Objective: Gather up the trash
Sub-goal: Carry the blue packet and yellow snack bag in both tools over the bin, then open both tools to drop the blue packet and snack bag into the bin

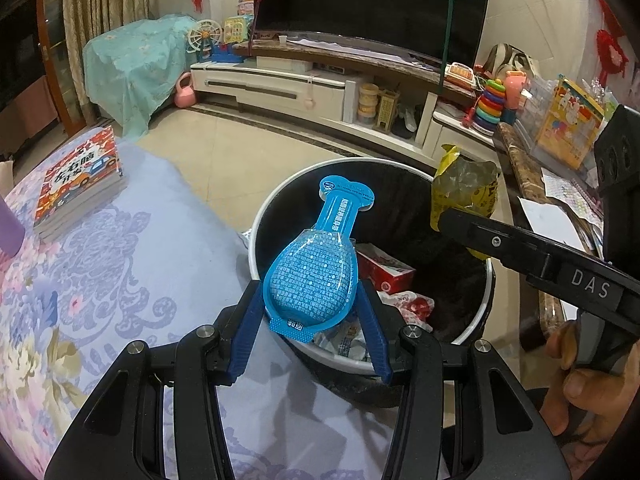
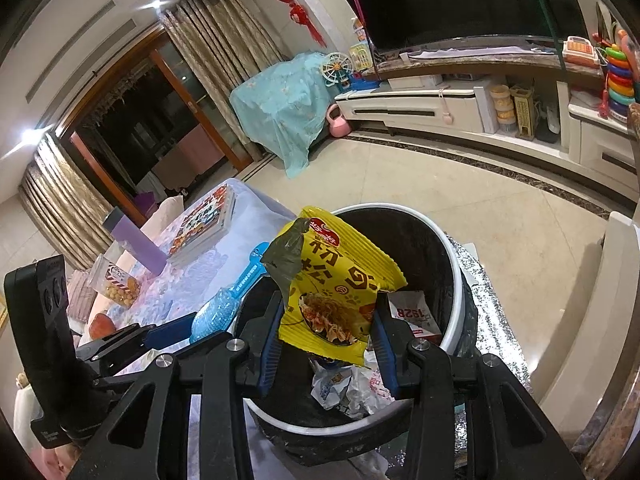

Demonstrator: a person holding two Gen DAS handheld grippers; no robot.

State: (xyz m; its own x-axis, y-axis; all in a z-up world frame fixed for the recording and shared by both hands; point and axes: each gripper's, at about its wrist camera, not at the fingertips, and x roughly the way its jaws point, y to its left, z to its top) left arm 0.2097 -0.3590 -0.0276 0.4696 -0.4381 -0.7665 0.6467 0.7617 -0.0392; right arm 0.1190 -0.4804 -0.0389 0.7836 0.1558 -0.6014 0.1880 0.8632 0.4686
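My left gripper point(image 1: 310, 312) is shut on a blue flask-shaped blister pack point(image 1: 316, 268) and holds it over the near rim of the round white-rimmed trash bin point(image 1: 262, 216). My right gripper point(image 2: 326, 340) is shut on an opened yellow noodle packet point(image 2: 340, 284) and holds it above the same bin point(image 2: 448, 248). The packet also shows in the left wrist view point(image 1: 466, 190), and the blue pack in the right wrist view point(image 2: 224, 304). The bin holds a red-and-white box point(image 1: 386, 268) and crumpled wrappers point(image 2: 348, 388).
A table with a floral cloth point(image 1: 100, 264) is left of the bin, with a stack of books point(image 1: 80, 180), a purple bottle point(image 2: 134, 242) and a snack jar point(image 2: 116, 282). A side table with papers point(image 1: 560, 208) is on the right. A TV cabinet point(image 1: 320, 80) stands behind.
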